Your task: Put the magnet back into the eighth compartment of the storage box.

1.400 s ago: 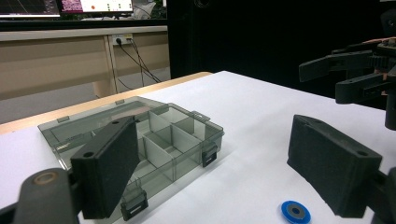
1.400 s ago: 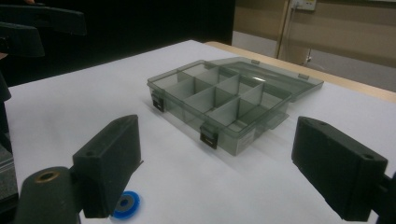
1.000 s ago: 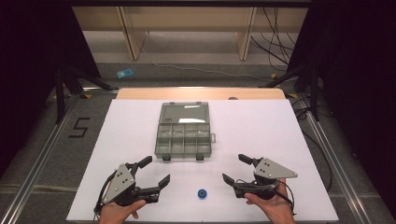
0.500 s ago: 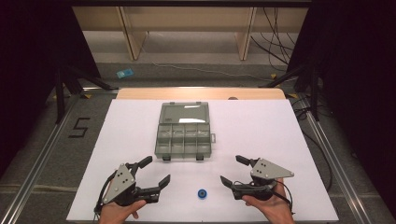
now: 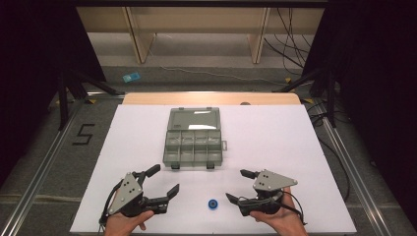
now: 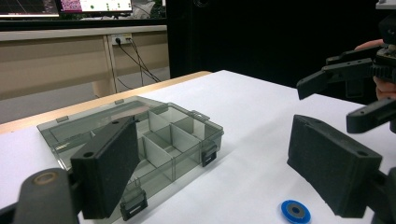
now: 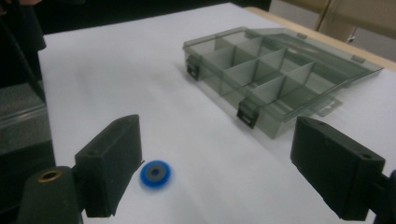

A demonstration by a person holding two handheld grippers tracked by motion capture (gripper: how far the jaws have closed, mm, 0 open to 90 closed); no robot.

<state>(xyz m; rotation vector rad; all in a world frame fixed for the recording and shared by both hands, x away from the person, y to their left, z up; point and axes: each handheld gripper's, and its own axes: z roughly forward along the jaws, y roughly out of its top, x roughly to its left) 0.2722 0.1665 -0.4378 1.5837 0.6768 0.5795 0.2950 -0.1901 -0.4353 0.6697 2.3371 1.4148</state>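
Note:
A small blue ring (image 5: 212,204) lies flat on the white table near its front edge, between the two grippers. My left gripper (image 5: 163,180) rests open to the ring's left, with nothing between its jaws. To the ring's right, my right gripper (image 5: 237,186) is also open and empty, its jaws pointing toward the ring. A grey translucent compartment box (image 5: 193,137) sits mid-table with its lid folded back. In the left gripper view the box (image 6: 159,140) is ahead and the ring (image 6: 295,211) is low right. The right gripper view has the ring (image 7: 155,173) beside the left jaw.
The white table top (image 5: 285,142) ends in a wooden strip (image 5: 211,98) at the far edge. Metal rails (image 5: 44,167) run along both sides. Cables (image 5: 295,34) and shelf legs stand on the floor beyond, where a blue item (image 5: 131,77) lies.
My right gripper has moved a little to the left, closer to the blue ring. The left gripper, ring and box have not moved.

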